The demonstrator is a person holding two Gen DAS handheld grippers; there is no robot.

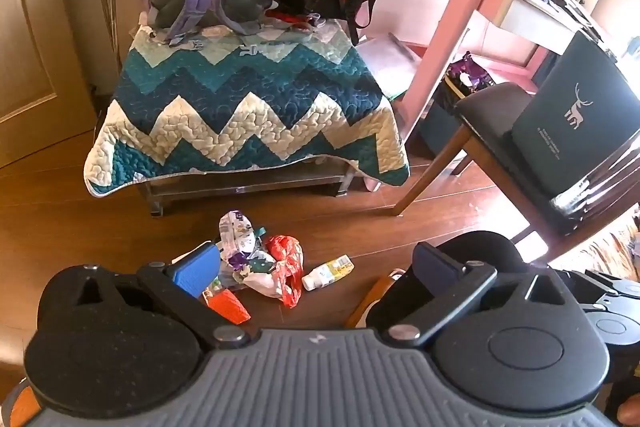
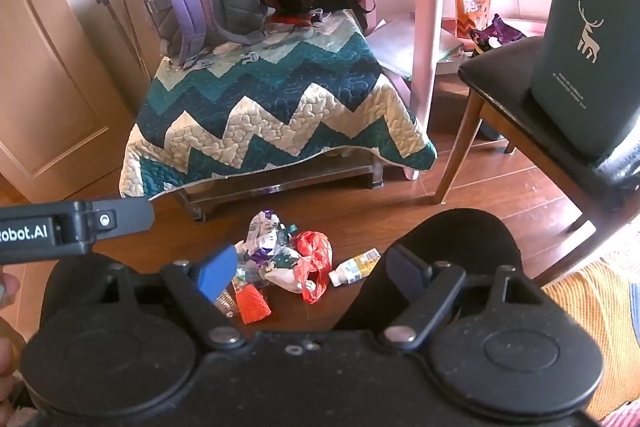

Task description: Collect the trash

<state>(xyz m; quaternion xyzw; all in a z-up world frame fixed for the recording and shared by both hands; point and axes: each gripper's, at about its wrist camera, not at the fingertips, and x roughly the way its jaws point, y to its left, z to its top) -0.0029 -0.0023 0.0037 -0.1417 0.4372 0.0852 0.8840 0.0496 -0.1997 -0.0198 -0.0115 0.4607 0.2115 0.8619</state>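
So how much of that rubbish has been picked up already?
Nothing looks collected yet. The trash pile sits on the wooden floor: crumpled wrappers, a red plastic bag, a small bottle and an orange net. The left gripper and right gripper are both open and empty above it, so all of it remains.

A heap of crumpled printed wrappers (image 1: 240,243), a red plastic bag (image 1: 288,267) and a small white bottle (image 1: 328,271) on its side lies beyond the open jaws.

Left gripper (image 1: 316,263) jaws wide apart, nothing between pads, tilted steeply down toward floor. Right gripper (image 2: 316,267) same: spread wide, empty, angled down. Both side by side, close together.
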